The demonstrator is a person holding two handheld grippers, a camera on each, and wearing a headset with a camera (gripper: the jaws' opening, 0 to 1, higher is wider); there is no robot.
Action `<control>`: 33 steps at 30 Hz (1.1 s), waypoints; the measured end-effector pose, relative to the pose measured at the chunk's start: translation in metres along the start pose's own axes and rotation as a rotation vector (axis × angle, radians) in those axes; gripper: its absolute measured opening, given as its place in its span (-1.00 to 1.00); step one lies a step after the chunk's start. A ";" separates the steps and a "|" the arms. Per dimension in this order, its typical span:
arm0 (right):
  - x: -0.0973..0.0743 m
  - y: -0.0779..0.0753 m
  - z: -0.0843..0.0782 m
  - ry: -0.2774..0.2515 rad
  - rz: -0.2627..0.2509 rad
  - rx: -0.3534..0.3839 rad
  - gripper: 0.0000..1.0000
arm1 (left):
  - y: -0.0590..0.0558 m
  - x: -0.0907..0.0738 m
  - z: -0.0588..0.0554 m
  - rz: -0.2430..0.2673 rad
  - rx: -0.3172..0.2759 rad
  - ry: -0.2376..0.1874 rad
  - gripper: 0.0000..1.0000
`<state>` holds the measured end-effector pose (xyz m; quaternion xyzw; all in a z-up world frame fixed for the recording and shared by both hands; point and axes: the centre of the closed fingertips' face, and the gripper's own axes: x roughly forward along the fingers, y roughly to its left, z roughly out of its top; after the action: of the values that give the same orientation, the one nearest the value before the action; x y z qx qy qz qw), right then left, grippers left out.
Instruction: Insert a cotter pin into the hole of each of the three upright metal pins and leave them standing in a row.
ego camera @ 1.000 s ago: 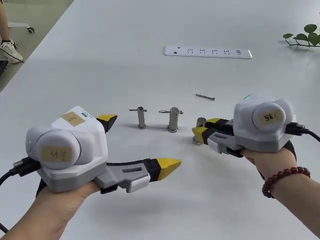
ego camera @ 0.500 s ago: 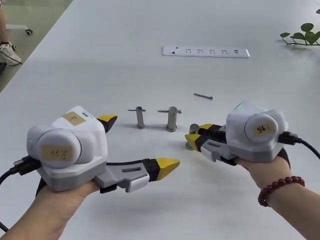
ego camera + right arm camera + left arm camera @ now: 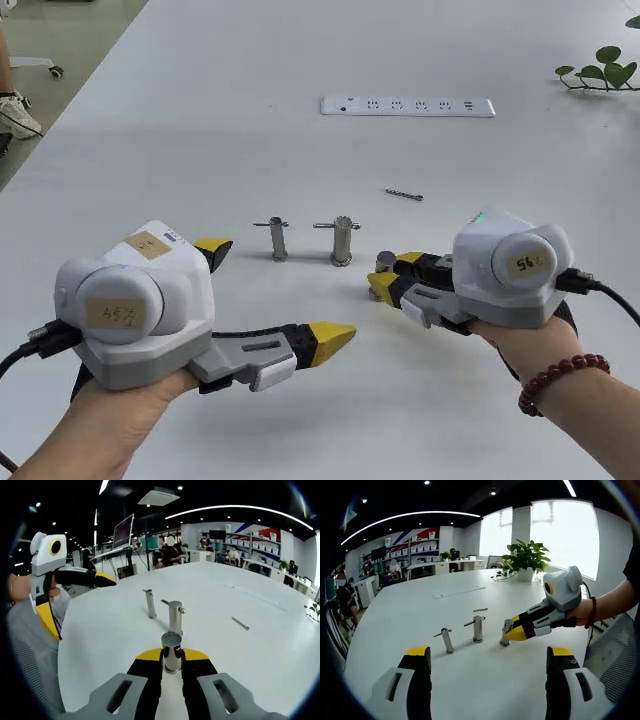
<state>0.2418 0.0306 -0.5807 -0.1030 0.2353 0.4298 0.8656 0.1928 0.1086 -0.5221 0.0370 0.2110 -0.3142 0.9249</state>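
On the white workbench point(image 3: 300, 150), the end pin point(image 3: 278, 240) and middle pin point(image 3: 341, 241) already carry cotter pins, the right gripper point(image 3: 385, 283) clamps the bare third pin point(image 3: 171, 652) beside them, and the left gripper point(image 3: 278, 290) gapes empty, so fetching the loose cotter pin point(image 3: 404, 195) beyond looks next.

Right gripper point(image 3: 392, 273) around third pin point(image 3: 384, 262)

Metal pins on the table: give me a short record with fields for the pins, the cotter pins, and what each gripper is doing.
with cotter pin: left pin, middle pin
without cotter pin: third pin, upright
loose cotter pin: lying flat beyond the row
right gripper: shut on third pin
left gripper: open, holding nothing
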 end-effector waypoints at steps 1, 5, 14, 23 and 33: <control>0.000 0.000 -0.001 0.000 0.000 0.003 -0.82 | 0.000 0.000 0.000 0.001 0.000 0.002 0.92; -0.003 0.000 -0.002 -0.009 0.002 0.009 -0.80 | 0.001 0.000 -0.001 0.005 -0.002 0.002 0.92; -0.012 0.001 0.003 -0.003 0.054 -0.011 -0.77 | 0.006 -0.001 -0.002 0.026 -0.006 0.004 0.97; -0.020 -0.011 -0.005 0.067 0.074 -0.053 -0.75 | 0.007 0.001 -0.004 0.031 -0.009 0.007 0.97; -0.025 -0.021 -0.004 0.092 0.084 -0.053 -0.73 | 0.008 0.002 -0.005 0.037 -0.003 0.008 0.96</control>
<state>0.2441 -0.0017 -0.5721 -0.1357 0.2675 0.4669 0.8319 0.1970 0.1150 -0.5284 0.0408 0.2146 -0.2967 0.9297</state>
